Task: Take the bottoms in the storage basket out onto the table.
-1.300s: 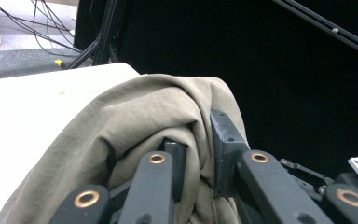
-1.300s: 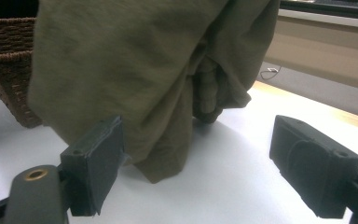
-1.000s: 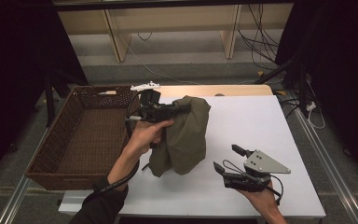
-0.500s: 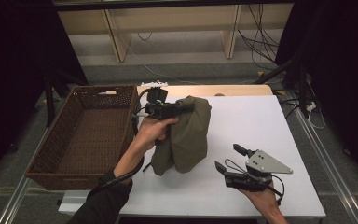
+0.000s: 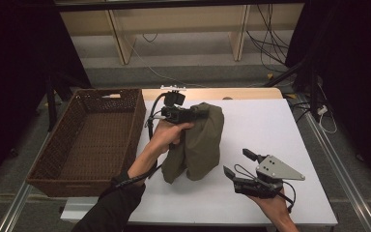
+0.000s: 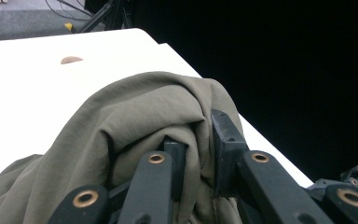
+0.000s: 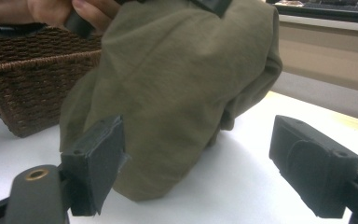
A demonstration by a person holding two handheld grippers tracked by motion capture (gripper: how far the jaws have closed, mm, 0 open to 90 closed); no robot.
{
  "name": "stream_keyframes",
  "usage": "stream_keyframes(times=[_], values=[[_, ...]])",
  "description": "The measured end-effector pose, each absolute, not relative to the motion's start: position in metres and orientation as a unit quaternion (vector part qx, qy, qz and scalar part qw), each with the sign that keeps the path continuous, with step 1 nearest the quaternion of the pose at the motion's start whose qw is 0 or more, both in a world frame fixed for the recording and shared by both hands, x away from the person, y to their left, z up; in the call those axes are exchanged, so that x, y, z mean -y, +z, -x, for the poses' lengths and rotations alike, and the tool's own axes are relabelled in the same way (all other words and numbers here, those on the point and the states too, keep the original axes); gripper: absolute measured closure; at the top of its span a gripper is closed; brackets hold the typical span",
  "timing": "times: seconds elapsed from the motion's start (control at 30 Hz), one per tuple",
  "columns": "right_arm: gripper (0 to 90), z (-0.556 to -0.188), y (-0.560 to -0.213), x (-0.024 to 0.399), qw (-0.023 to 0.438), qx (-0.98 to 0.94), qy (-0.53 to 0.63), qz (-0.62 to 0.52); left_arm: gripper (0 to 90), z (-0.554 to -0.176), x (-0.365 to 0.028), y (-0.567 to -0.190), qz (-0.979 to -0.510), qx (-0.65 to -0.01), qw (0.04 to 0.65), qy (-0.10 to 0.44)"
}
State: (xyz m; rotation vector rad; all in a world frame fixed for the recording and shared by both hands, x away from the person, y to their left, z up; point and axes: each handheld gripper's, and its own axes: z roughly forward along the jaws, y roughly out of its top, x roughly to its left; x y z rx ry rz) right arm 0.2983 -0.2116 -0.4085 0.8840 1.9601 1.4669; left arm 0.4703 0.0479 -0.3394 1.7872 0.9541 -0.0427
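An olive-green cloth (image 5: 200, 142) hangs bunched from my left gripper (image 5: 197, 114), its lower end resting on the white table (image 5: 265, 125). The left gripper view shows both black jaws pinched on a fold of the cloth (image 6: 135, 121), so the left gripper (image 6: 198, 140) is shut on it. My right gripper (image 5: 238, 163) sits low near the table's front right, its jaws wide apart with nothing between them. In the right gripper view the cloth (image 7: 177, 88) hangs just beyond the open right gripper (image 7: 200, 163).
A brown wicker basket (image 5: 58, 150) stands at the table's left edge, close beside the left hand; its wall (image 7: 23, 88) also shows behind the cloth. Bare white tabletop lies to the right and behind the cloth. Shelving and cables lie beyond the far edge.
My left hand has carried the hanging cloth to the right and a little lower, away from the basket. The right gripper has stayed where it was.
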Motion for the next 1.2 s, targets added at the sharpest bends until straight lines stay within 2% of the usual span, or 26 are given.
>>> stream_keyframes(times=[1.2], values=[[19.4, -0.3, -0.409, 0.212, 0.267, -0.723, 0.547, -0.327, 73.8, -0.481, -0.011, -0.376, -0.773, -0.399, 0.491, -0.042]])
